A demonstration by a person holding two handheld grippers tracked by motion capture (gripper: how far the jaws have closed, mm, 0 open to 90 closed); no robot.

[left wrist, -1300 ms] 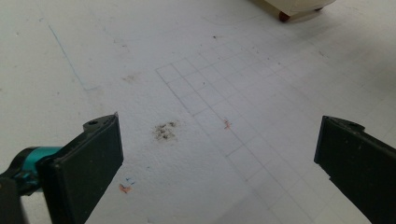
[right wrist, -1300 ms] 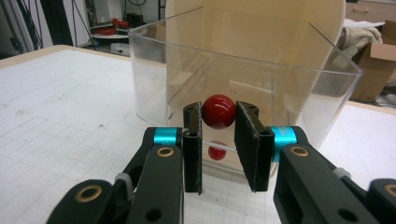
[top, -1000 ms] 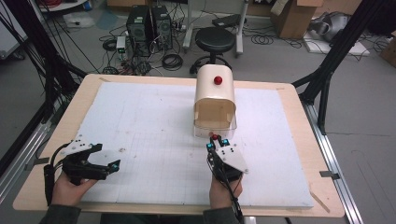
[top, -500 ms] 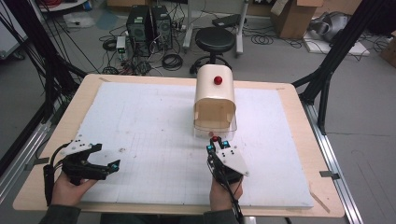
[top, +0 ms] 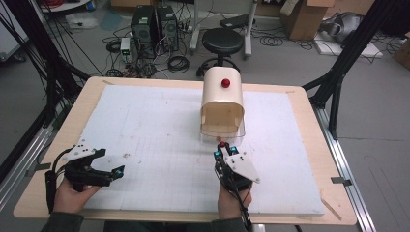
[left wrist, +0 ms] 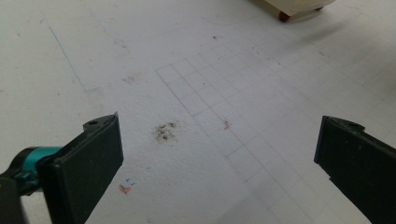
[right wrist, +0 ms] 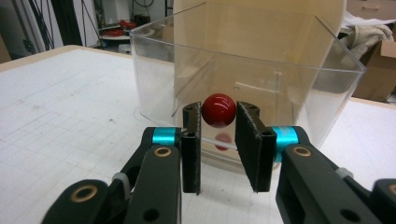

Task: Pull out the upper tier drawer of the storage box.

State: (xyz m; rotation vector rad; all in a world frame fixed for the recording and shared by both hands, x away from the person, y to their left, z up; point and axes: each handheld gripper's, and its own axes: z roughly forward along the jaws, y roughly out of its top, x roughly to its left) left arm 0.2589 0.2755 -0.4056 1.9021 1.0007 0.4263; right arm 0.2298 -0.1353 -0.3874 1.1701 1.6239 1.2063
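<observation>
Clenched on the red ball (right wrist: 218,110), my right gripper (right wrist: 218,122) holds it at the clear drawer (right wrist: 154,70), at 12 o'clock. At 9 o'clock, my left gripper (top: 104,170) rests released.

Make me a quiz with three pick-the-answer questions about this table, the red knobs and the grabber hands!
1. Where is the red knob nearest the right gripper?
A. Between its jaws
B. On the floor
C. Under the left gripper

2. How many red knobs show on the cream box in the high view?
A. Five
B. Two
C. None

3. How is the left gripper?
A. Shut on a knob
B. Open, nothing between the jaws
C. Holding a cup

Answers:
1 A, the jaws flank it on both sides.
2 B, one on top, one at the clear front.
3 B, bare white board shows between the wide jaws.
</observation>
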